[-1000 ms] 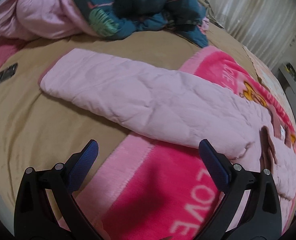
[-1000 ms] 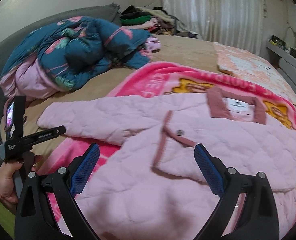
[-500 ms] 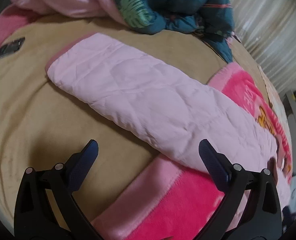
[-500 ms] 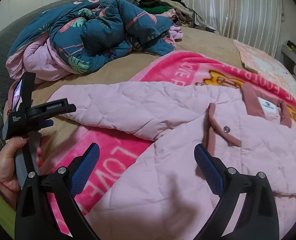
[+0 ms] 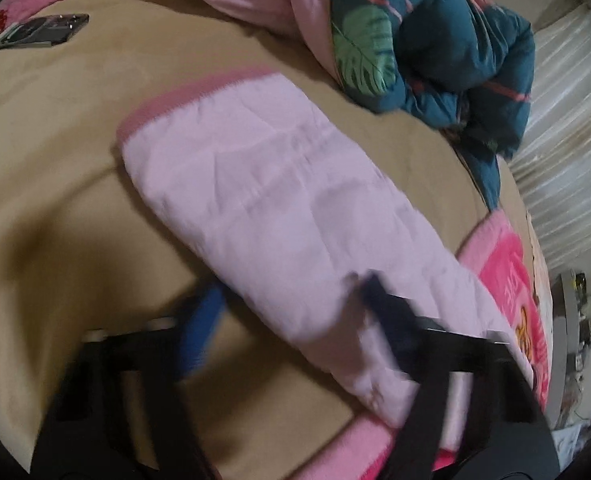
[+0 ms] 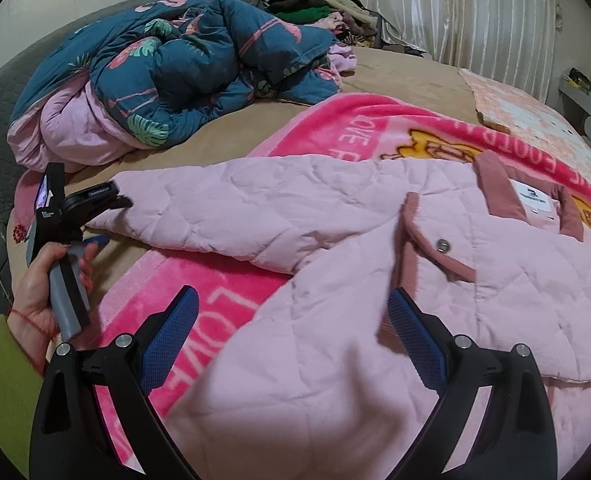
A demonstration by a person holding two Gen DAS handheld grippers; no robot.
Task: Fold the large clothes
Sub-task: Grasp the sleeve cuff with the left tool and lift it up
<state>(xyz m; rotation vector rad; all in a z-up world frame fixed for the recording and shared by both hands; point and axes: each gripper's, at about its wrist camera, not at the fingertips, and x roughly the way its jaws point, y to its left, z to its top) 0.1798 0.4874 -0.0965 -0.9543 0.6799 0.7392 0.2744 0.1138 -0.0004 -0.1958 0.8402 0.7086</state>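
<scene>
A pale pink quilted jacket [image 6: 375, 280] lies spread on a pink blanket [image 6: 199, 292] on the bed, collar at the right. Its left sleeve [image 5: 279, 216] stretches out over the tan sheet, cuff [image 5: 183, 96] far left. My left gripper [image 5: 291, 300] is blurred; its jaws straddle the sleeve's near edge, one finger on top, one below, partly closed. It also shows in the right wrist view [image 6: 107, 220] at the sleeve end. My right gripper [image 6: 291, 332] is open, hovering over the jacket's front panel.
A crumpled teal flamingo duvet [image 6: 199, 64] with pink lining lies at the head of the bed. A phone-like flat object [image 5: 35, 34] lies on the tan sheet [image 5: 35, 152]. A clothes pile [image 6: 327, 12] and curtain [image 6: 455, 8] are behind.
My left gripper has moved forward along the sleeve toward its cuff and its jaws have narrowed around the sleeve edge. My right gripper has shifted left and stays open.
</scene>
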